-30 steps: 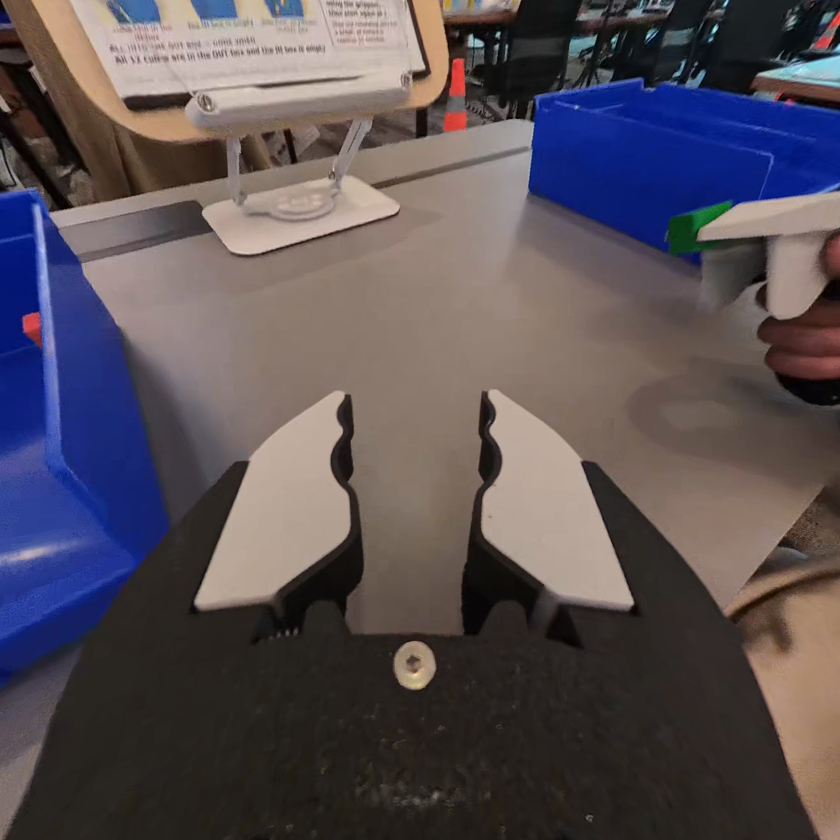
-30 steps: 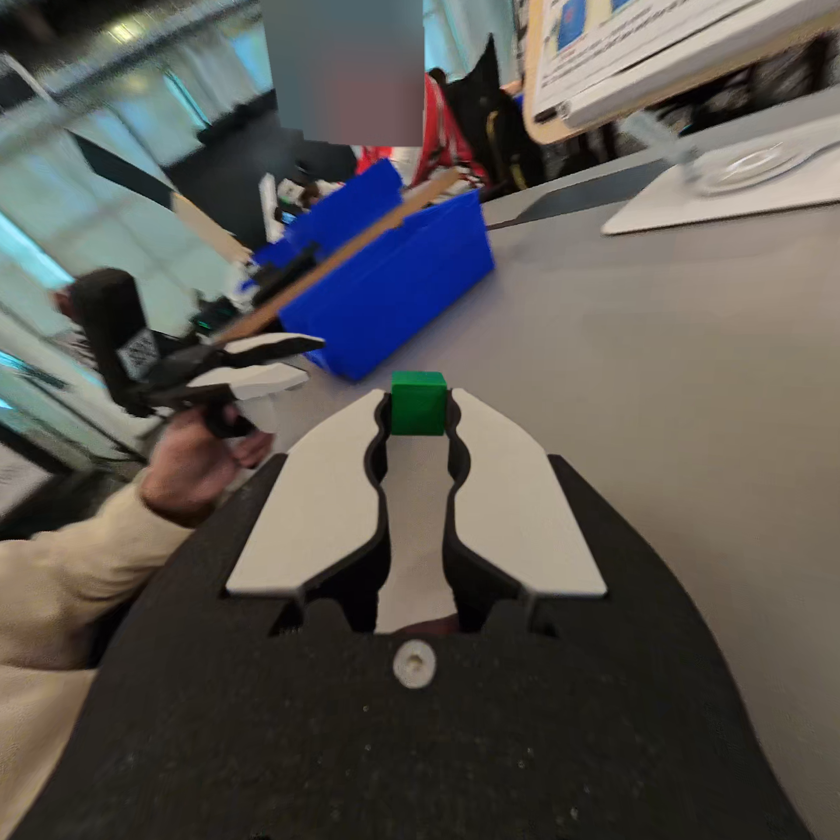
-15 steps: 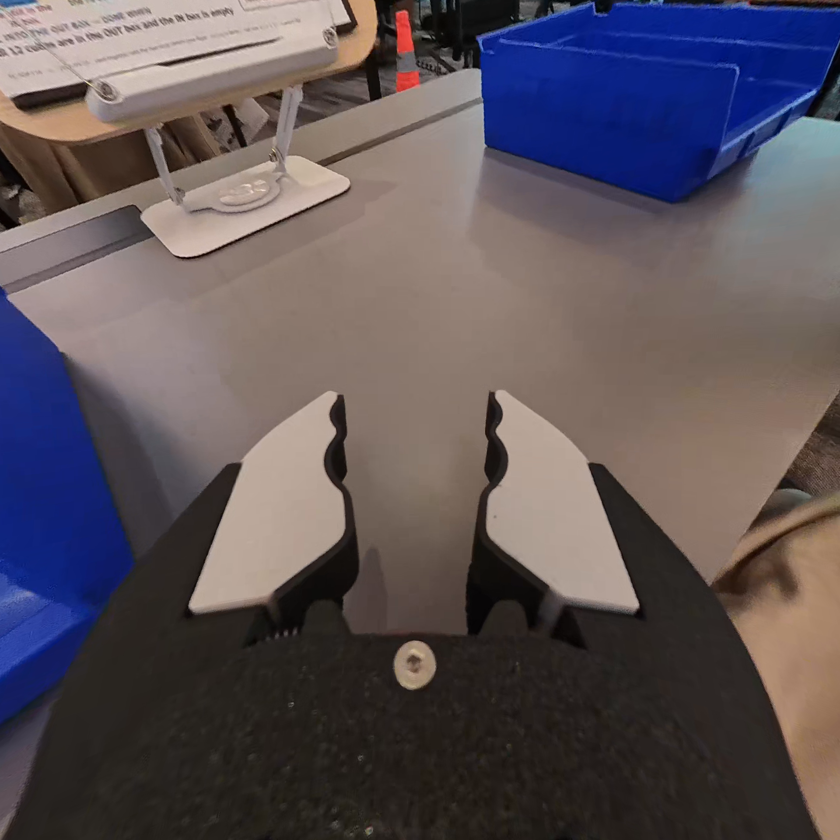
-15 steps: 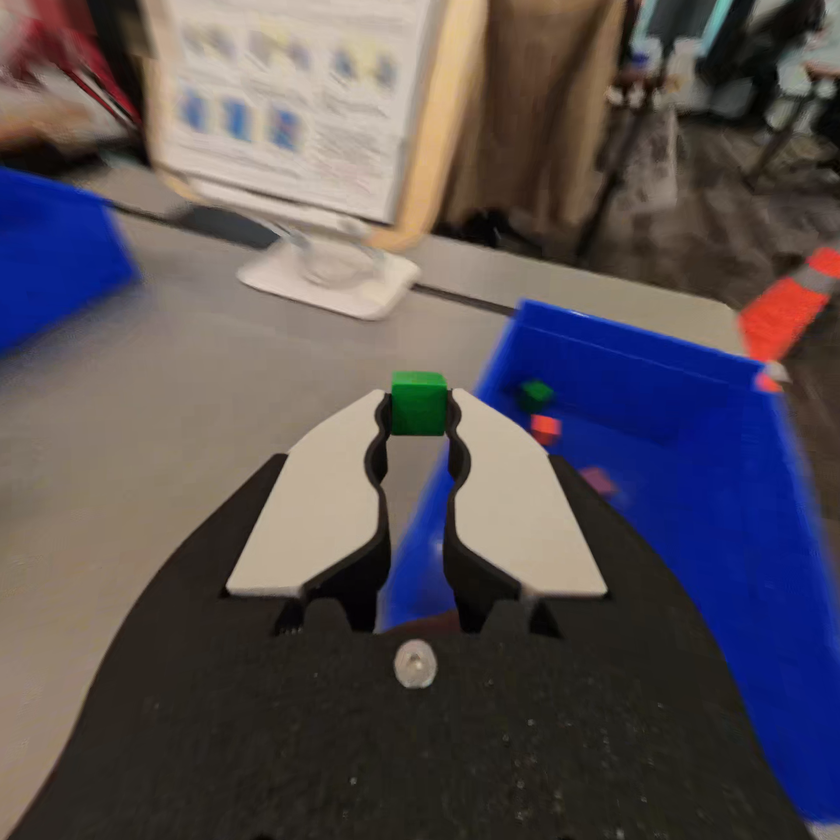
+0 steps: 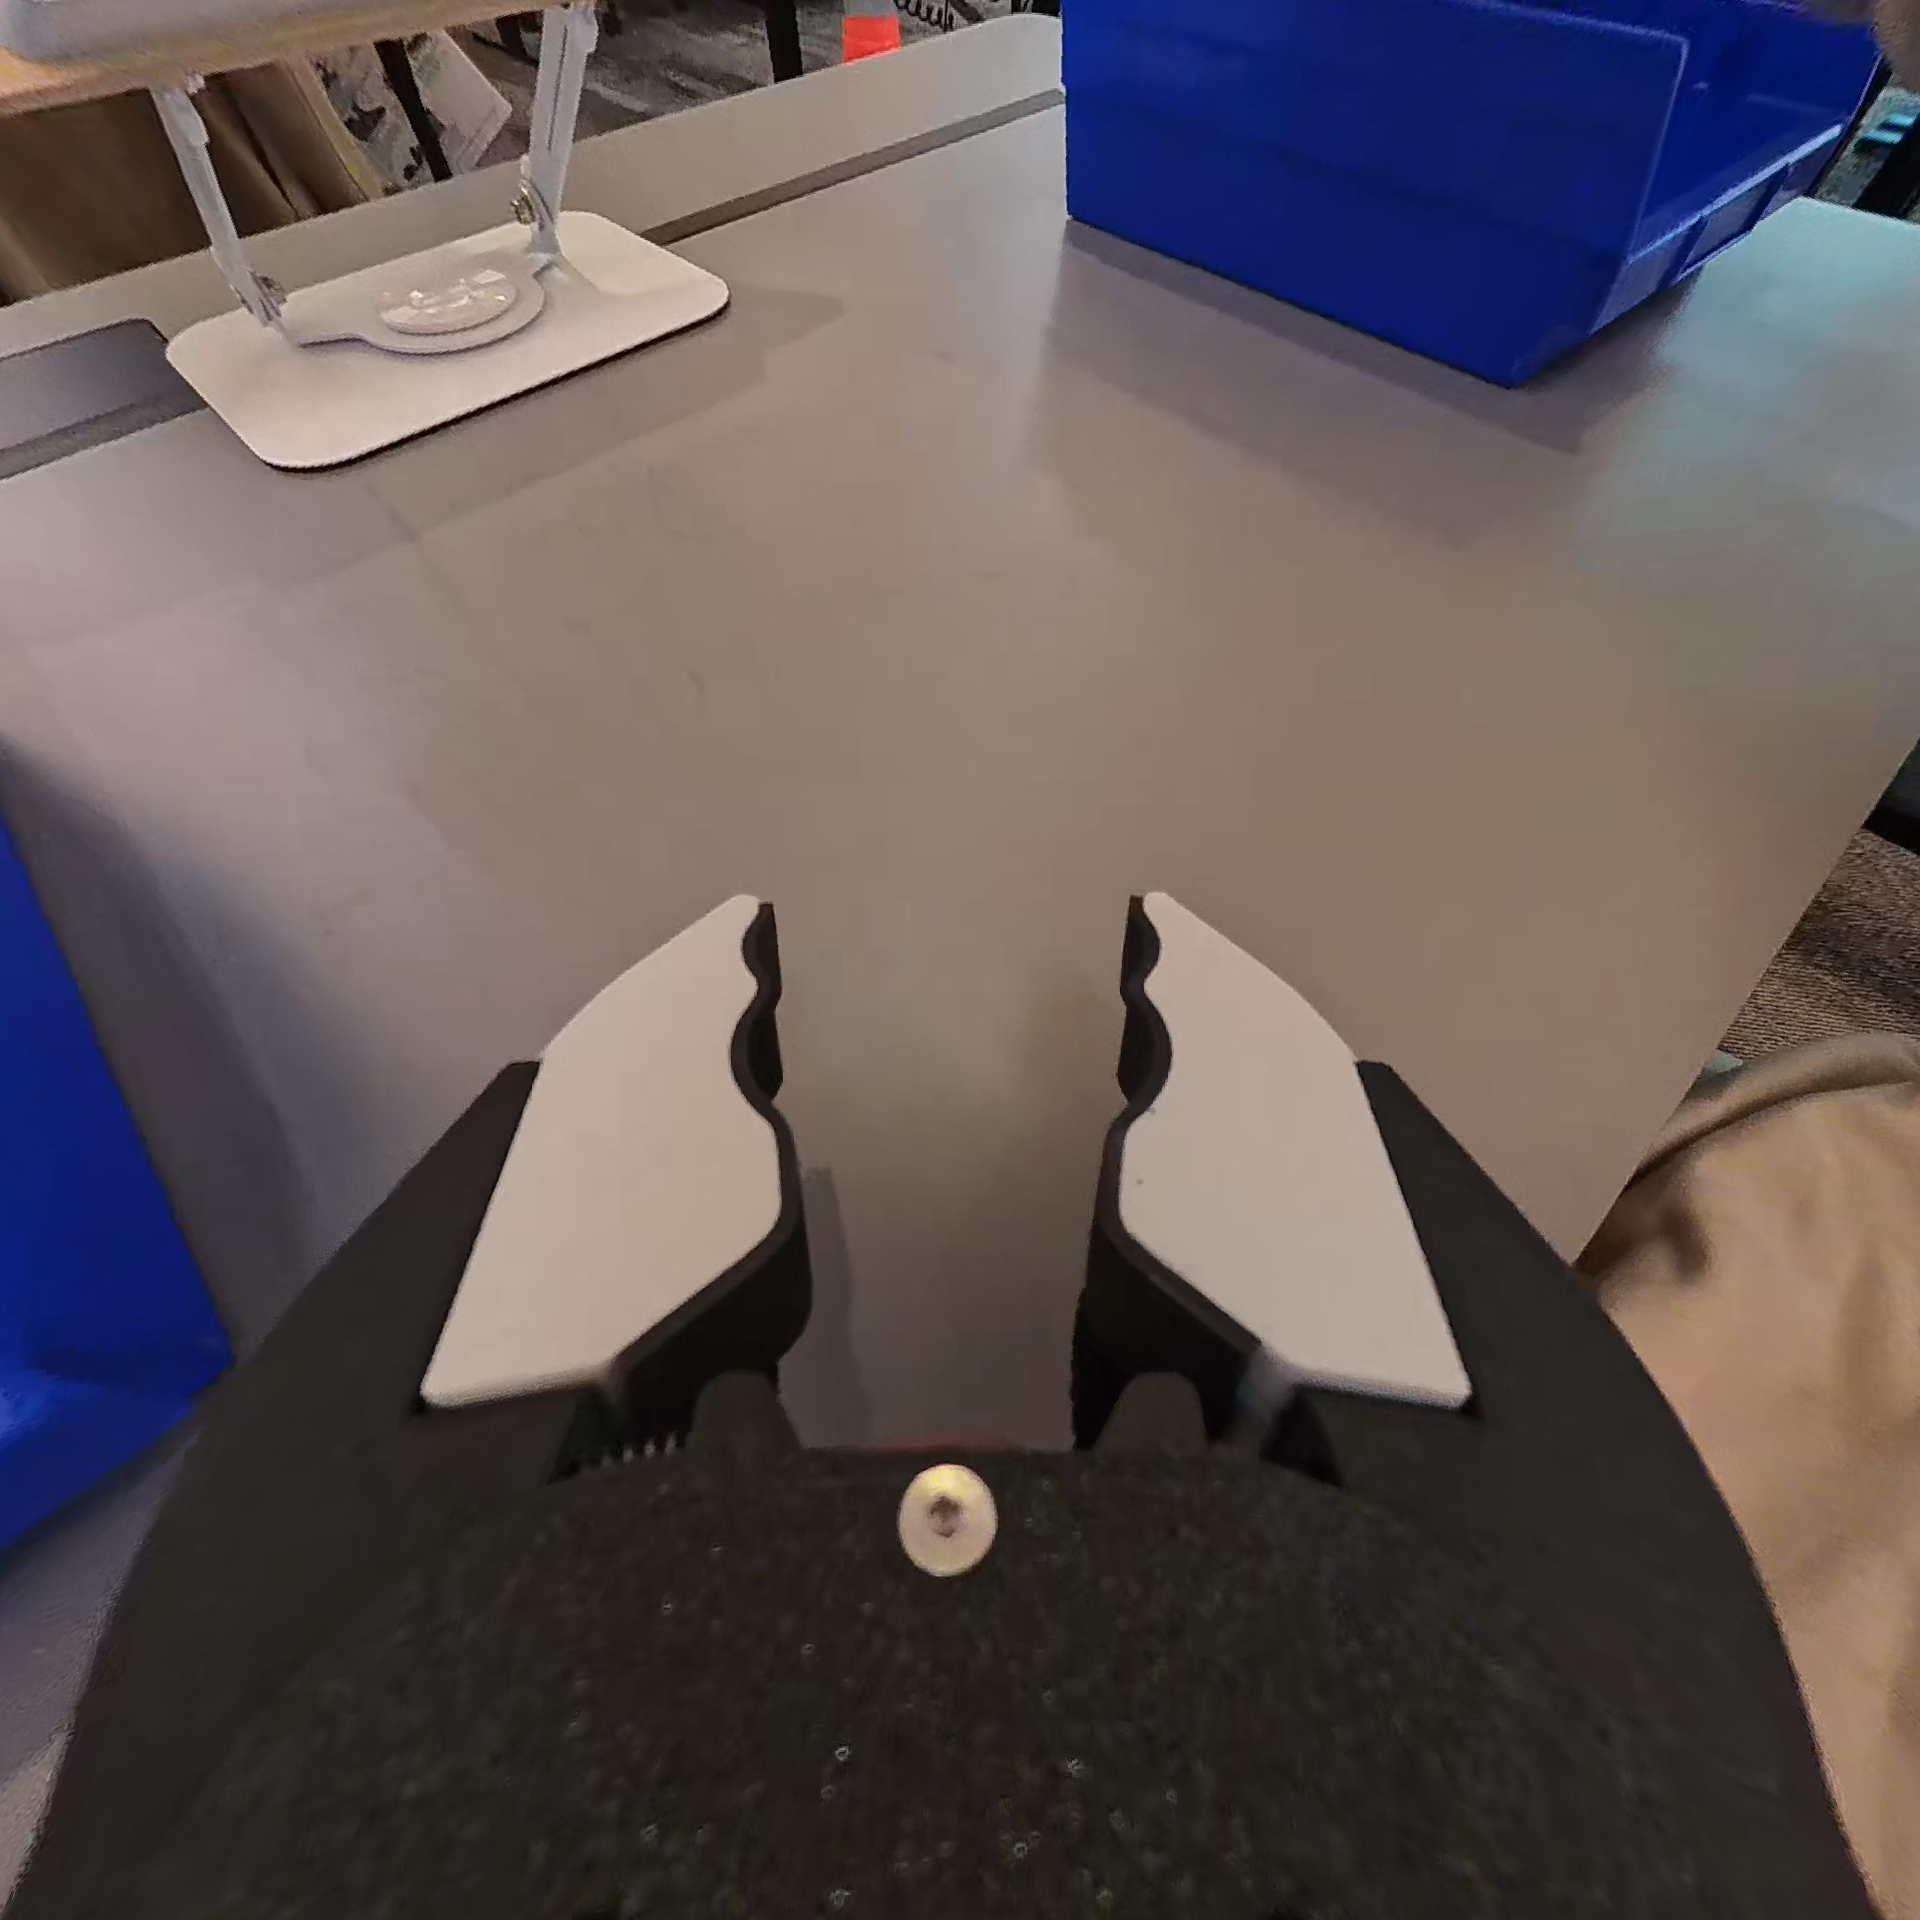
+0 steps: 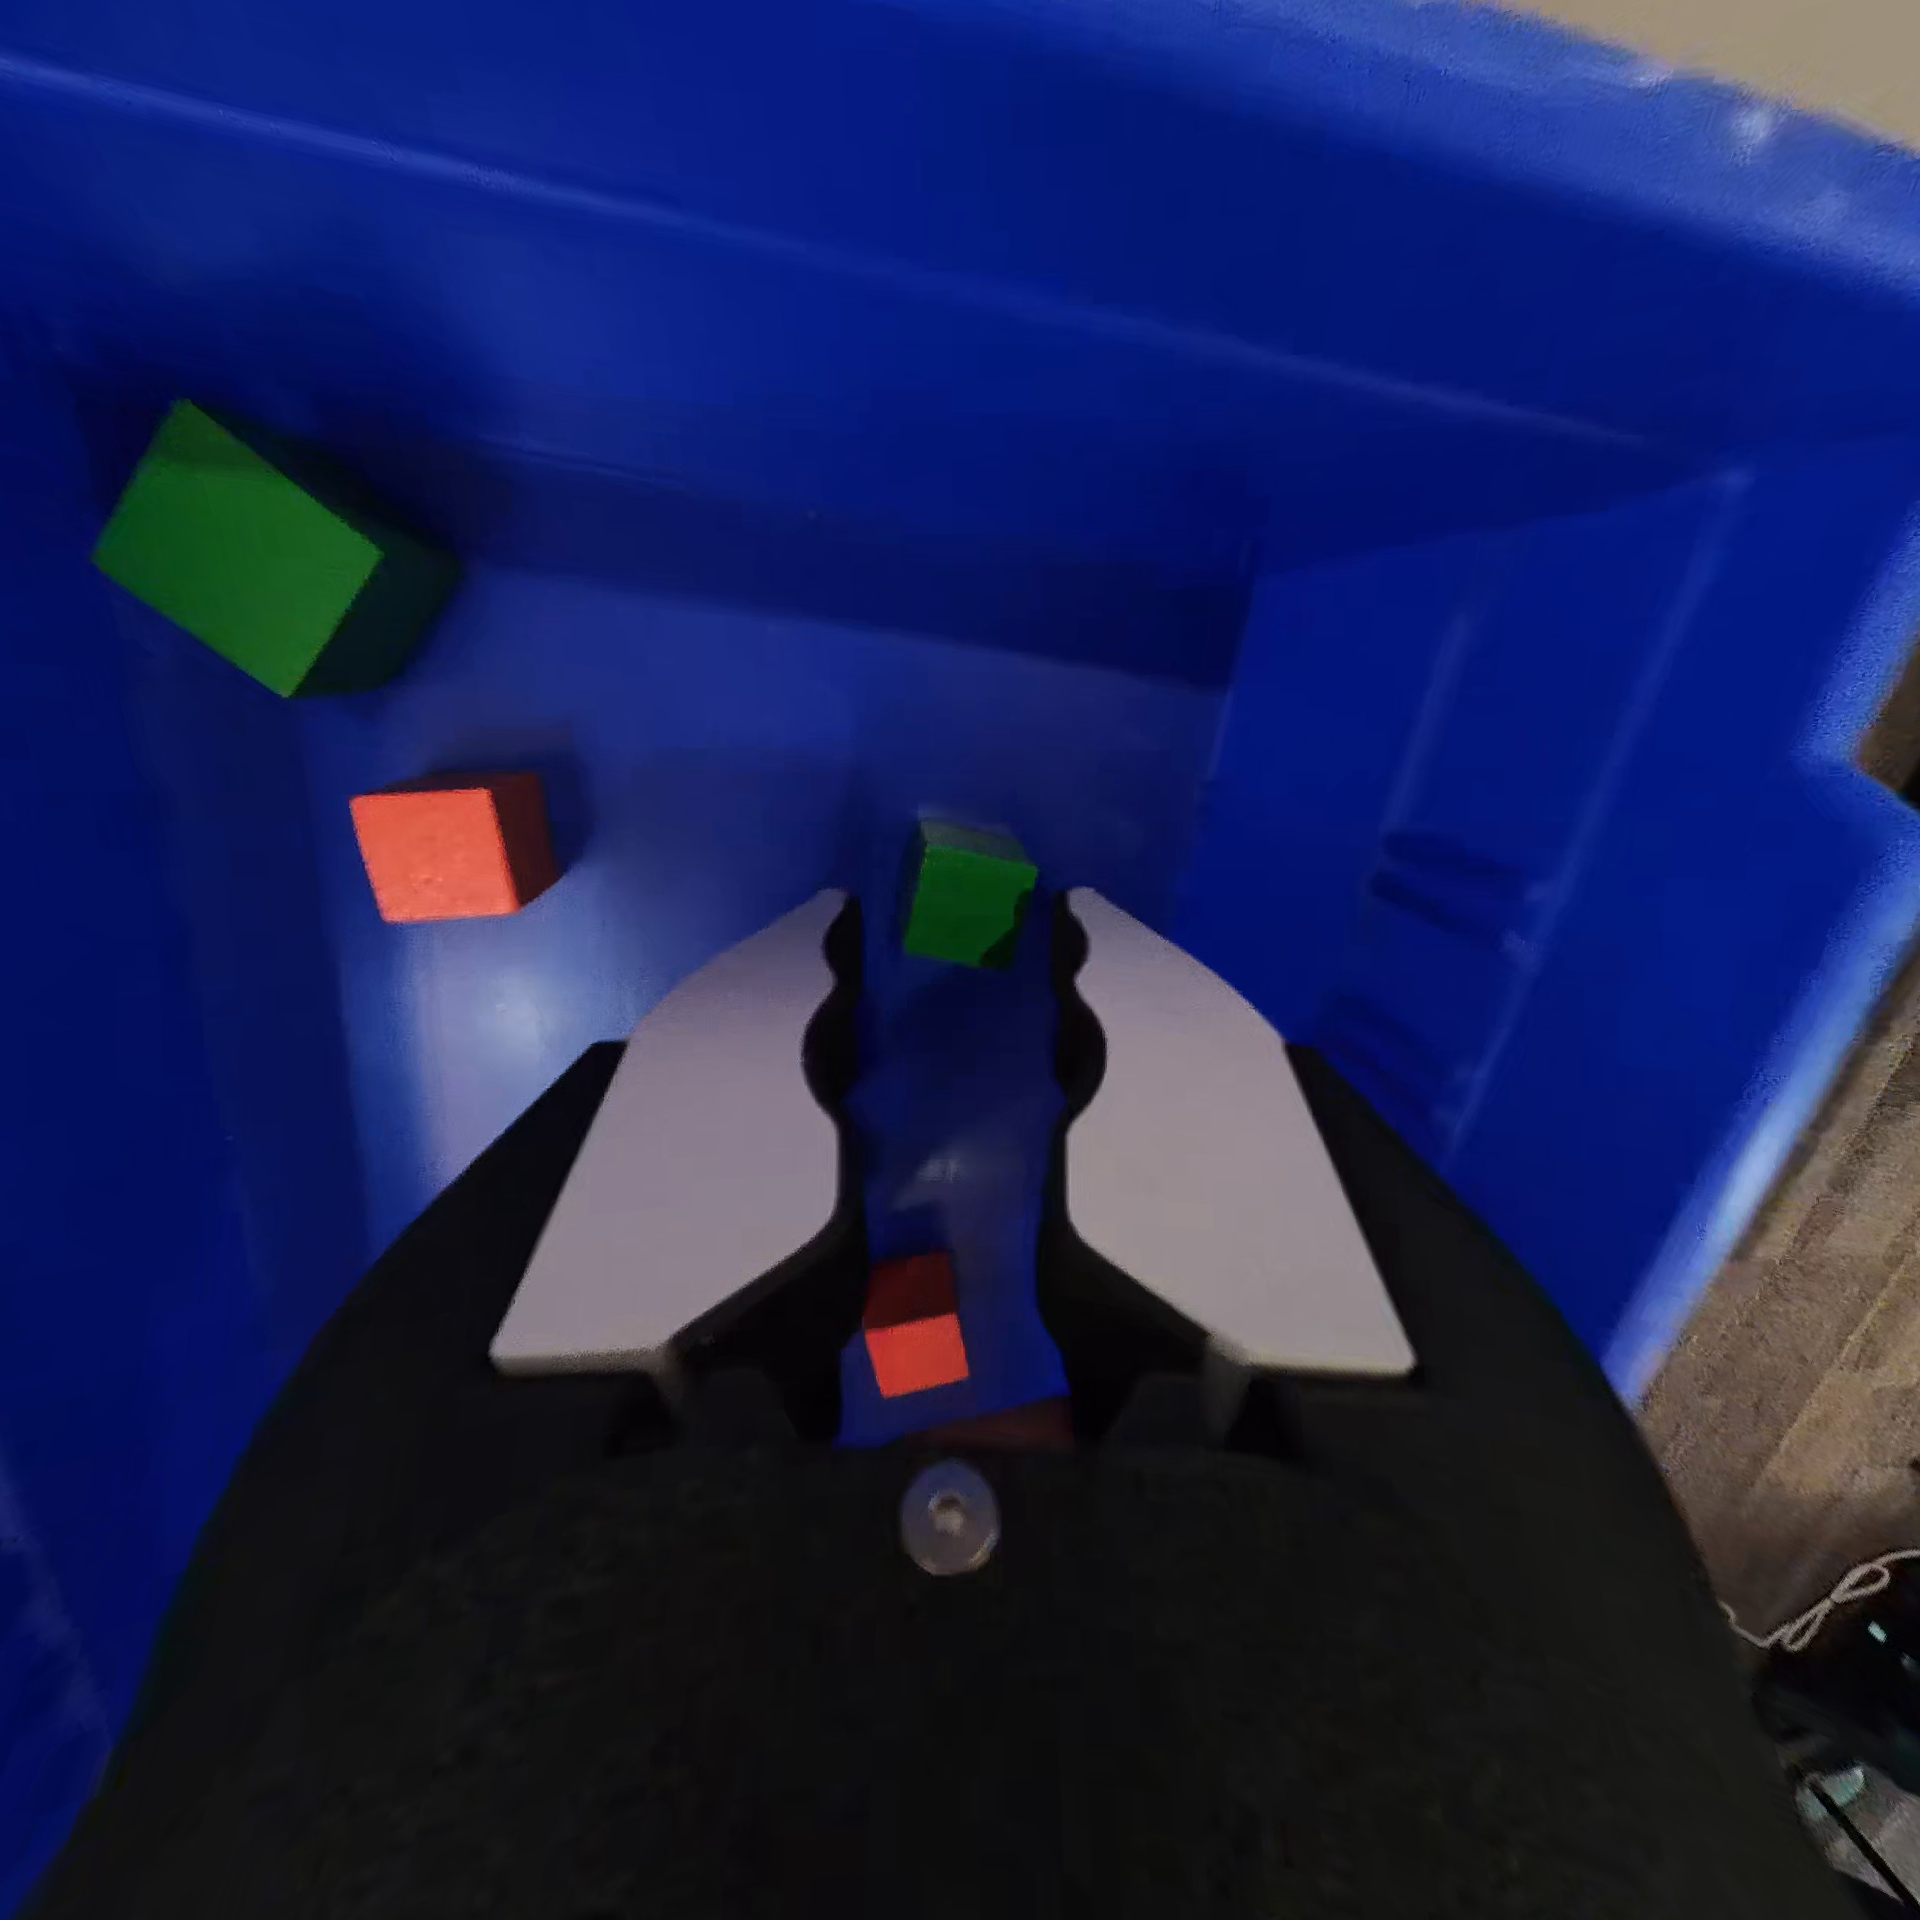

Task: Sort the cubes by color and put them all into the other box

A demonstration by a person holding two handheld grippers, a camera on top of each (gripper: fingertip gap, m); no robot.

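Observation:
My right gripper (image 6: 956, 912) is down inside the blue box (image 6: 935, 364) with its jaws a little apart. A small green cube (image 6: 966, 899) sits tilted just beyond the fingertips, with a gap on each side, so it is loose. On the box floor lie another green cube (image 6: 244, 551) at the far left, a red cube (image 6: 447, 847), and a second red cube (image 6: 914, 1335) seen between my fingers. My left gripper (image 5: 951, 914) is open and empty over the grey table (image 5: 935, 623).
In the left wrist view a blue box (image 5: 1351, 187) stands at the table's far right and another blue box (image 5: 73, 1195) at the left edge. A white stand base (image 5: 447, 332) sits at the far left. The table's right edge (image 5: 1766, 935) and a beige sleeve (image 5: 1787, 1351) are close. One gripper's finger ends stand about 55 cm off the other's.
My right gripper swung from over the table into the blue box, opened, and let go of the green cube. My left gripper stayed open and shifted slightly to the right.

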